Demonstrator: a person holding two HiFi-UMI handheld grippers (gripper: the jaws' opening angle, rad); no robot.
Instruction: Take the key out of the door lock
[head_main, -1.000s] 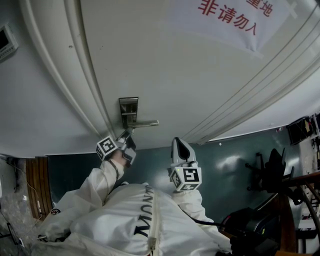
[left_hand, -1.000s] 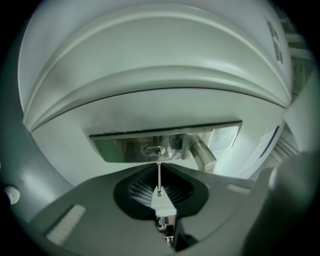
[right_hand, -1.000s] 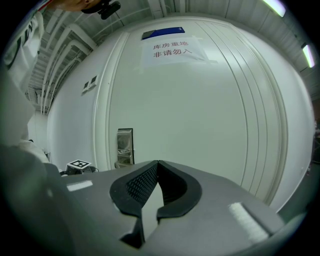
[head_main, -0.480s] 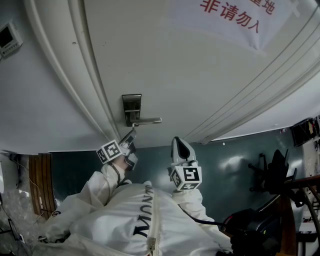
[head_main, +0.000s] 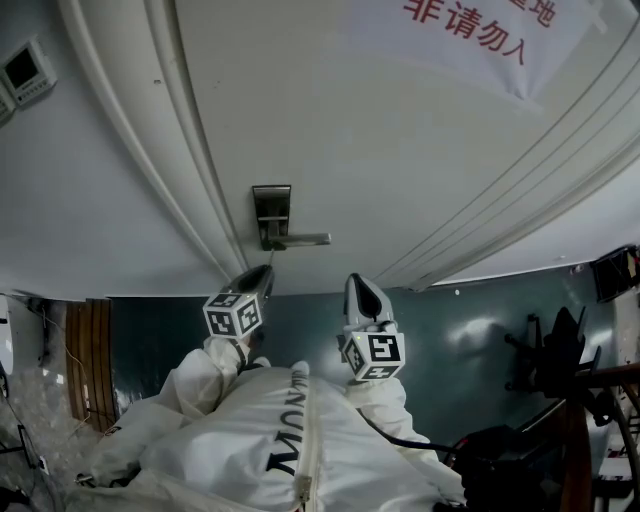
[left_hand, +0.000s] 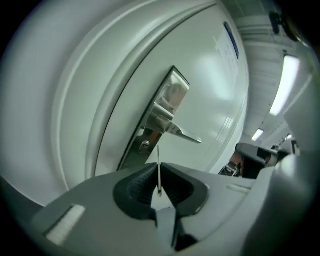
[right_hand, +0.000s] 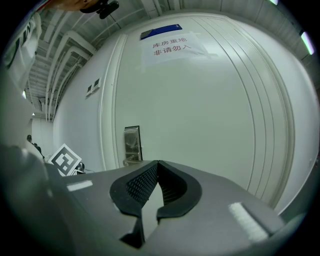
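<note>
Since a second ago our left gripper (head_main: 258, 276) has drawn back from the lock plate (head_main: 272, 214) and now sits below the handle (head_main: 306, 240), clear of the door (head_main: 400, 150). Its fingers pinch narrow on the key (left_hand: 158, 159), which stands edge-on between them, apart from the keyhole (left_hand: 145, 144). Our right gripper (head_main: 362, 292) hangs idle, fingers closed on nothing. We judge the extraction done, with at most carrying the key away left.

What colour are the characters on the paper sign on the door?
Red characters, clearest in the head view.
</note>
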